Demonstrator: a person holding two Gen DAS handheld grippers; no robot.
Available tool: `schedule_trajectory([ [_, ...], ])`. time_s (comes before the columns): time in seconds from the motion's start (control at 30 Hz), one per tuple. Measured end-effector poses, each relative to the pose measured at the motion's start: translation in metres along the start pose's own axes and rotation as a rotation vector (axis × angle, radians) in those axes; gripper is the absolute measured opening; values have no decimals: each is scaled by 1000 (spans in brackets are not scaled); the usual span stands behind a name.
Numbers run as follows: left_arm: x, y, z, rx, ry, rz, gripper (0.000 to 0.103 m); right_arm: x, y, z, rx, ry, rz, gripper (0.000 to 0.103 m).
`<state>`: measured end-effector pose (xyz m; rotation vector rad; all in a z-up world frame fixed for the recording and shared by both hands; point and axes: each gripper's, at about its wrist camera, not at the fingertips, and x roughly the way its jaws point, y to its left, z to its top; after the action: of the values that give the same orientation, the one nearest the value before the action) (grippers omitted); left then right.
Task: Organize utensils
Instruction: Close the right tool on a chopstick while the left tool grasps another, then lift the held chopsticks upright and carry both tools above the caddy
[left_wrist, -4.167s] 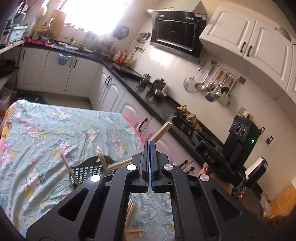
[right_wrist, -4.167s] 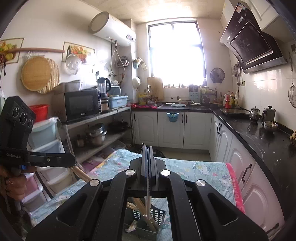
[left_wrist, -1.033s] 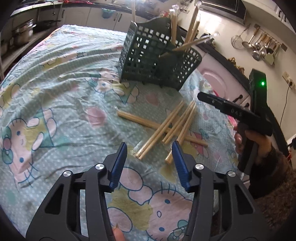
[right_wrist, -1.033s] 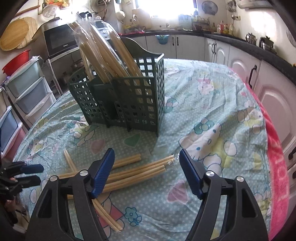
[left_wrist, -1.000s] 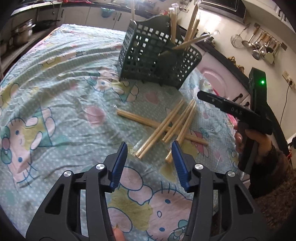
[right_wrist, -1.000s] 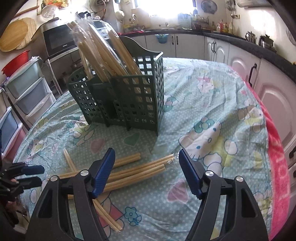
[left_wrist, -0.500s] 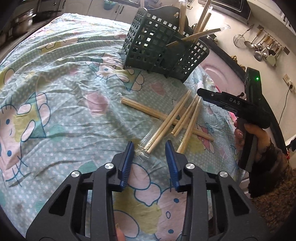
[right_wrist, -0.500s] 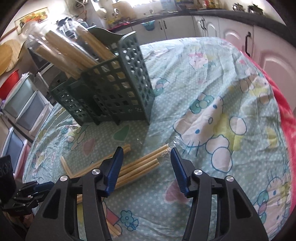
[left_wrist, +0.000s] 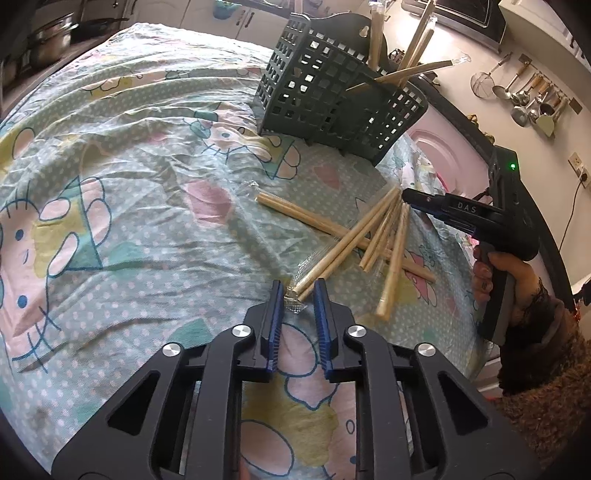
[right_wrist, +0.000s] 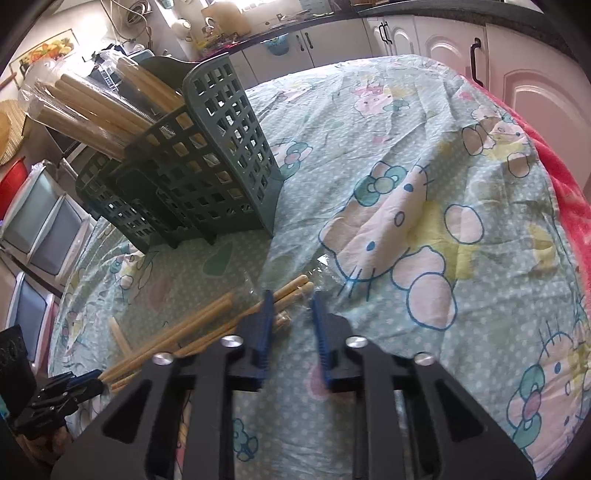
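The bench (left_wrist: 110, 155), under its cartoon-print cloth, carries the green basket (left_wrist: 332, 99) at the far side, chopsticks (right_wrist: 96, 107) leaning in its compartments. It looms larger than a second ago, both views having drawn closer to the cloth. Loose wrapped chopstick pairs (left_wrist: 369, 236) lie crossed on the cloth in front of the basket. The left claw (left_wrist: 298, 295), wide a second ago, has just been closing and now stands narrow around the plastic end of one pair (left_wrist: 321, 266), pads not yet pressing. The right claw (right_wrist: 290, 308) has likewise been closing to a narrow gap; pair ends (right_wrist: 295, 288) lie at its left finger.
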<state>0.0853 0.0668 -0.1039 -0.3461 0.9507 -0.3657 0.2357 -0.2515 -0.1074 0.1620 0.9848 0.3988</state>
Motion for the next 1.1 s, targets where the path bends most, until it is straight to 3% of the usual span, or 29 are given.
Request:
schedule_trajectory([
  [0.37, -20, -2, 3, -14, -35, -36, 5, -27, 5, 5, -22, -57, 28, 5],
  [0.83, -68, -51, 35, 100, -166, -109, 3, -97, 40, 20, -142, -216, 79, 4],
  [1.1, -72, -82, 53, 174, -181, -149, 3, -131, 56, 19, -189, -280, 93, 4],
])
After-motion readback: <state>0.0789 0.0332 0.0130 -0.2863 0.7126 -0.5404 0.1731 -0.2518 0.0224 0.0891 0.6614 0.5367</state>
